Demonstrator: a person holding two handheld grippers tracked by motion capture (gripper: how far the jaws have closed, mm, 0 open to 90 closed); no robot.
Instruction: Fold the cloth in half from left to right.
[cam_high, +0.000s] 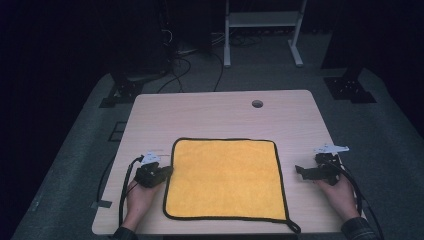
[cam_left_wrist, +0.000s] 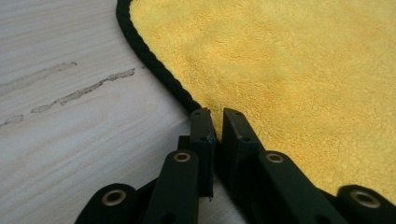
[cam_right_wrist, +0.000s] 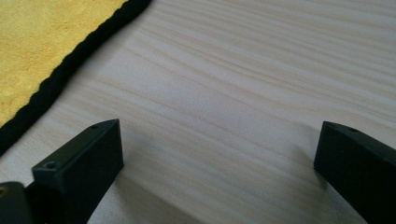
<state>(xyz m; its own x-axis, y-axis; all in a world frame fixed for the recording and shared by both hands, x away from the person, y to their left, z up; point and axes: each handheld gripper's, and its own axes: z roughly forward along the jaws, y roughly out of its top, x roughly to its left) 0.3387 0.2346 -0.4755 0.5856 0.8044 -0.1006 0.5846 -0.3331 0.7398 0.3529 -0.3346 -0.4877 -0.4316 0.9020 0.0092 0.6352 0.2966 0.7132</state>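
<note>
**Yellow cloth on wooden table, two hand-held grippers at its sides**

Item 1. A yellow cloth (cam_high: 226, 179) with a black corded border is laid flat in the lower centre of the high view, on a pale wooden table (cam_high: 220, 115). A small black loop is seen at its lower right corner. In the left gripper view the cloth (cam_left_wrist: 289, 70) occupies the upper right of the frame; in the right gripper view a corner of it (cam_right_wrist: 42, 42) is found at the upper left.

Item 2. The left gripper (cam_high: 161, 172) is held at the left edge of the cloth, in the lower left of the high view. In the left gripper view its jaws are brought together to a narrow slit, and the black border (cam_left_wrist: 154, 65) is met right at their tips (cam_left_wrist: 215, 114). The border is pinched between them.

Item 3. The right gripper (cam_high: 304, 171) is held in the lower right of the high view, near the right edge of the cloth but apart from it. In the right gripper view its jaws are spread wide over bare table wood (cam_right_wrist: 224, 107), with nothing between them.

Item 4. A round hole (cam_high: 257, 104) is noted in the table top, in the upper centre of the high view.
</note>
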